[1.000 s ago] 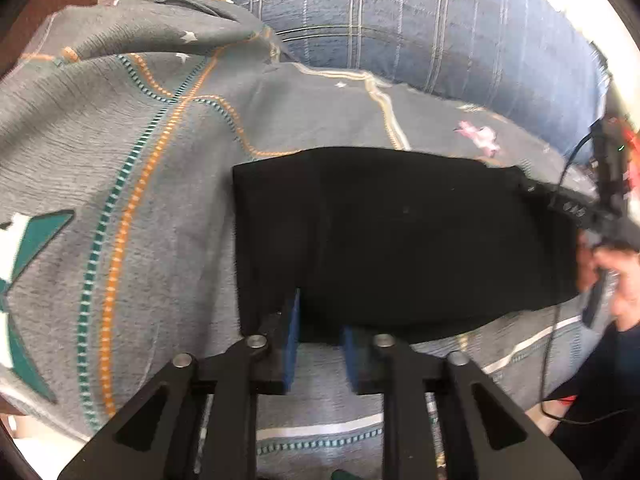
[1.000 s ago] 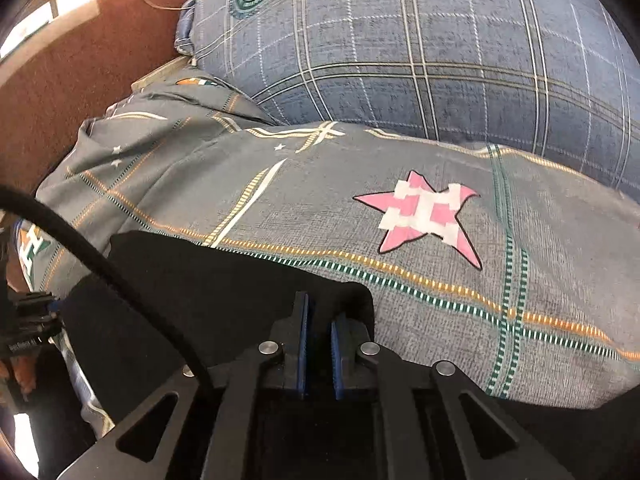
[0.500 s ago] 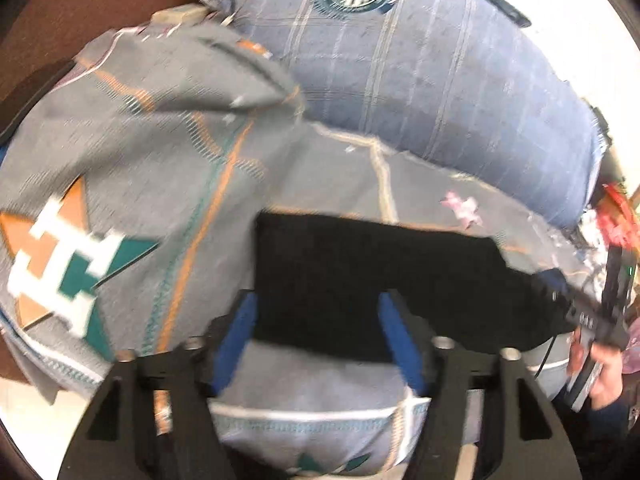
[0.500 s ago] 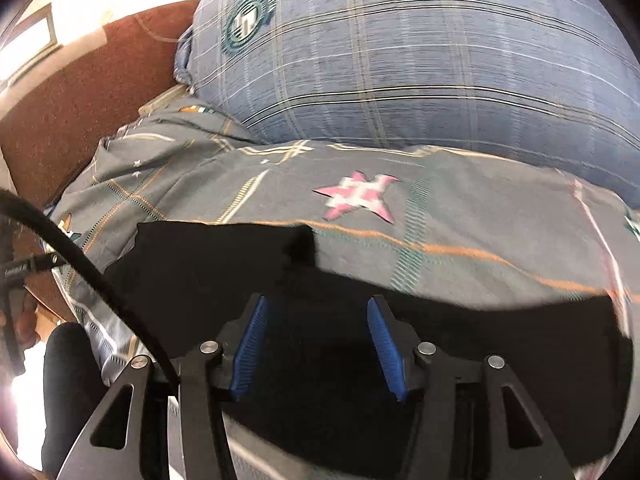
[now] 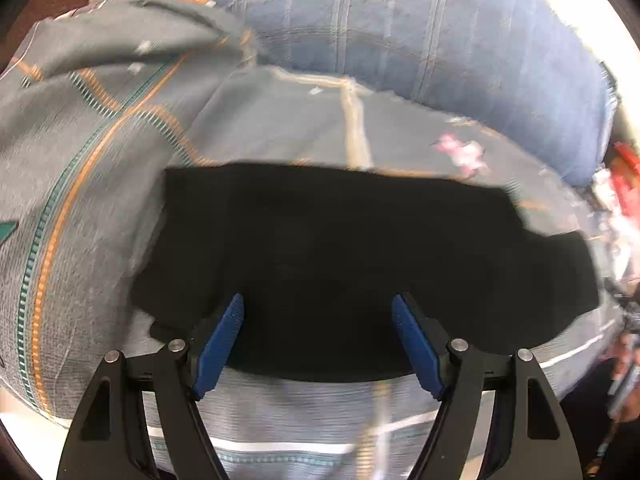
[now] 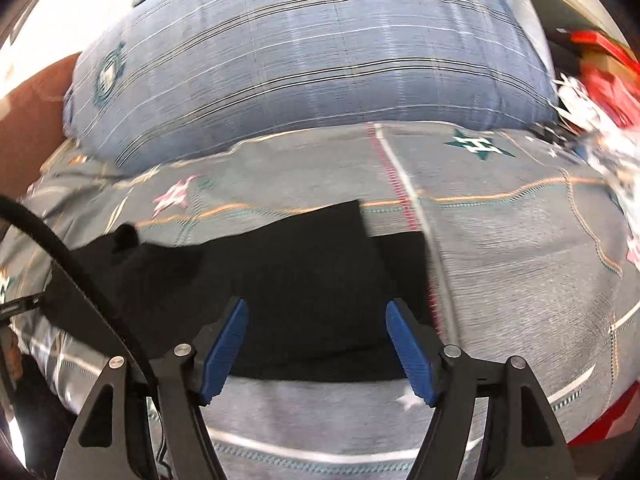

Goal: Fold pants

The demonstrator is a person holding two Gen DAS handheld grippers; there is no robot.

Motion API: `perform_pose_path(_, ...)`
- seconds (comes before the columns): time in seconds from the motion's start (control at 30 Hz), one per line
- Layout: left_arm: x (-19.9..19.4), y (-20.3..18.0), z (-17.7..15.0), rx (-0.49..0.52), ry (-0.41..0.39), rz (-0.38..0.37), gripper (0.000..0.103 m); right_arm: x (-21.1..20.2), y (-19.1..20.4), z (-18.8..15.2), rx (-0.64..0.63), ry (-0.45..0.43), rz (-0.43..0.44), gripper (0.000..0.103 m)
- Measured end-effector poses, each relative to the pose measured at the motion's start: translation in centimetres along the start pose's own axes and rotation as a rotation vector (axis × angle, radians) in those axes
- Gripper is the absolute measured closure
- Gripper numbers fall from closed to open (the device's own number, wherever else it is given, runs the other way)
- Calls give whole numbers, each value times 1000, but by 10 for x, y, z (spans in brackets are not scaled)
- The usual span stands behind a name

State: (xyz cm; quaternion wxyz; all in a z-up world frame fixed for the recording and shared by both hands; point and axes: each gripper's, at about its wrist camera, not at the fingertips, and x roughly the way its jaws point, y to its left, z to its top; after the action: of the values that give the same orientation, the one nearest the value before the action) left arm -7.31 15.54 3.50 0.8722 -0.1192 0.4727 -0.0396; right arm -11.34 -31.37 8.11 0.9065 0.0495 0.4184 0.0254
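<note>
Both grippers, left gripper (image 5: pixel 318 336) and right gripper (image 6: pixel 316 338), have let go, jaws opening empty; the soft, limp pants (image 5: pixel 360 264) ahead want edge grips.

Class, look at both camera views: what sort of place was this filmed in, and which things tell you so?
Most likely a bedroom, on a bed. A grey patterned bedsheet covers the surface, a large blue plaid pillow lies behind, and black pants rest on the sheet.

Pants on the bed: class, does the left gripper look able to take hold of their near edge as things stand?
Probably yes. The left gripper hangs just above the black pants, its jaws opening with no cloth pinched between them, and nothing lies across the near edge on the gray bedspread.
</note>
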Motion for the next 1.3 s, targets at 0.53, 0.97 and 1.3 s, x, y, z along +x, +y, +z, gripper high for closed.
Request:
perform_pose_path(0.53,50,-197,41,386,87,-405,15,55,-6,32,-58,36,-58,26)
perform_pose_path(0.97,94,-254,25,602,163,-299,89,18,-6,30,-29,-83,-11,92)
perform_pose_path(1.3,85,-284,38,639,88,-263,90,9,-33,19,88,-54,-85,93)
